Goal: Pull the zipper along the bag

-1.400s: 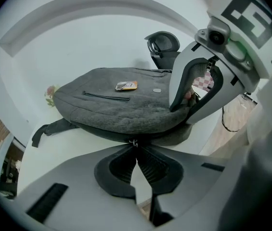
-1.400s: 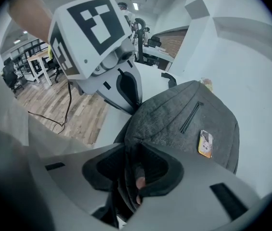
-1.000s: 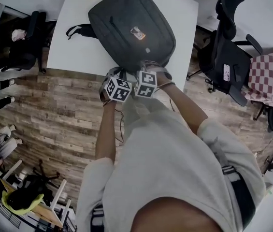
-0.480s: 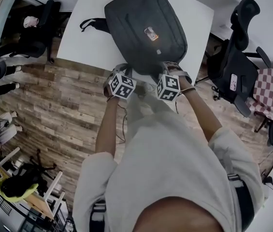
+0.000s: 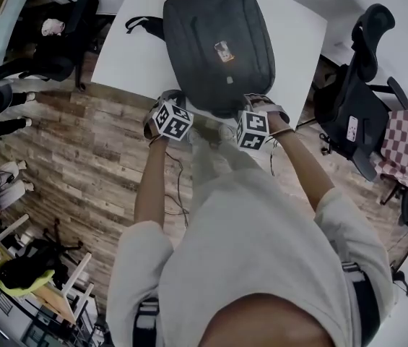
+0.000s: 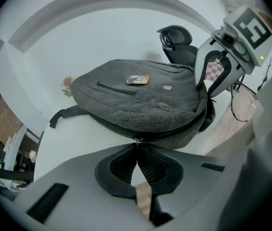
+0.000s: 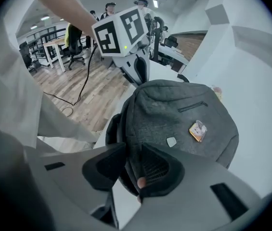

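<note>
Currently we are working at the near rim of the grey backpack (image 5: 218,45), which is lying flat on the white table (image 5: 128,56) with its straps (image 5: 140,24) trailing off the far-left side. The left gripper (image 6: 136,150) is pinching the small metal zipper pull (image 6: 136,141) at its very tips, jaws fully together on it, so the slider is going wherever we are drawing that hand along the seam. The right gripper (image 7: 128,165) is sitting at the bag's near right corner. Its jaws have just been closing, with the dark rim of the bag between them, and are now clamping it. We are judging this to be a brace, keeping the bag from sliding while the zipper is being pulled away from it.
</note>
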The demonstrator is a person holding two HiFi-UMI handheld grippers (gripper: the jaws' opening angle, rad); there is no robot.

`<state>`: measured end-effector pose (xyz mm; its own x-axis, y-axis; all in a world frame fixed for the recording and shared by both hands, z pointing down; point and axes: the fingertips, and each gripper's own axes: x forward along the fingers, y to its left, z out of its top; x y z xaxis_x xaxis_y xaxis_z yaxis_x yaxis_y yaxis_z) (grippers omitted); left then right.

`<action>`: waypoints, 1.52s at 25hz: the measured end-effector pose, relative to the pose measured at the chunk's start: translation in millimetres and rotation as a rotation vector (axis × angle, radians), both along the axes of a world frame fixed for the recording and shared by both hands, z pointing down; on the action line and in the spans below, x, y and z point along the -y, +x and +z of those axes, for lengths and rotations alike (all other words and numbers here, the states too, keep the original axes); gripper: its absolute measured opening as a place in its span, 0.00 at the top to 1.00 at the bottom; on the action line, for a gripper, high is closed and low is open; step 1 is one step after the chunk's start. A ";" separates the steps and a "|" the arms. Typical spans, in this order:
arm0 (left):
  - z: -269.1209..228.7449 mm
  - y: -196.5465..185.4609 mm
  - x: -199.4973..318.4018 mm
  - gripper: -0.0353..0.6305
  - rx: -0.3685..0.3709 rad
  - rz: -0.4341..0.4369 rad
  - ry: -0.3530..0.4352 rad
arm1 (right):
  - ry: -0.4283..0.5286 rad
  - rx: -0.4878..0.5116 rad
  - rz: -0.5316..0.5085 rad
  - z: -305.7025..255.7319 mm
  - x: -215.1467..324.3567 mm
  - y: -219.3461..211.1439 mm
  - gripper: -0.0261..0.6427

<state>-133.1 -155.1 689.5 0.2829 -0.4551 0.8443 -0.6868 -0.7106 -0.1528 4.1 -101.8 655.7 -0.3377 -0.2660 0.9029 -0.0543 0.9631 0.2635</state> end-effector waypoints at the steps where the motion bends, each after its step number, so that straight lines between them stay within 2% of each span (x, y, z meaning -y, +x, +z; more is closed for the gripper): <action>1: 0.6 -2.7 0.9 0.90 0.017 0.007 0.000 | 0.003 -0.004 -0.005 2.0 -0.8 -3.1 0.81; 6: 0.2 -6.7 -2.7 0.90 0.137 0.076 0.015 | -0.007 0.036 0.048 3.0 0.6 -9.0 0.88; 10: -2.9 -2.4 -9.0 0.90 0.166 0.101 0.000 | -0.014 0.032 0.065 5.0 1.2 -10.7 0.89; 13: -2.1 8.7 -23.2 0.90 0.157 0.108 -0.017 | -0.024 0.033 0.076 6.0 0.6 -12.9 0.90; 24: -4.1 15.6 -46.9 0.90 0.096 0.018 -0.070 | -0.048 0.062 0.095 1.6 -7.4 -12.2 0.89; 26: -2.2 14.2 -46.0 0.90 0.092 0.023 -0.071 | -0.056 0.086 0.087 -4.9 -9.8 -11.7 0.85; 27: -1.3 13.9 -45.5 0.90 0.094 0.026 -0.068 | -0.067 0.102 0.078 -7.7 -11.8 -13.8 0.77; 28: -0.5 13.8 -44.9 0.90 0.095 0.028 -0.067 | -0.081 0.118 0.065 -9.5 -14.4 -17.9 0.65; 29: 0.2 13.9 -44.2 0.90 0.096 0.030 -0.067 | -0.093 0.130 0.049 -10.0 -17.0 -23.8 0.61; 32: 1.5 13.5 -40.3 0.90 0.098 0.040 -0.070 | -0.094 0.115 -0.011 -2.4 -19.5 -45.7 0.62; 34: 1.9 10.3 -35.1 0.90 0.105 0.038 -0.063 | -0.068 0.078 -0.049 5.3 -17.7 -55.3 0.67; 35: 2.1 7.1 -30.7 0.90 0.110 0.033 -0.057 | -0.055 0.066 -0.056 7.5 -15.6 -59.4 0.70; 38: 1.8 -5.8 -15.0 0.90 0.126 0.028 -0.047 | -0.030 0.072 -0.037 7.6 -6.2 -73.0 0.72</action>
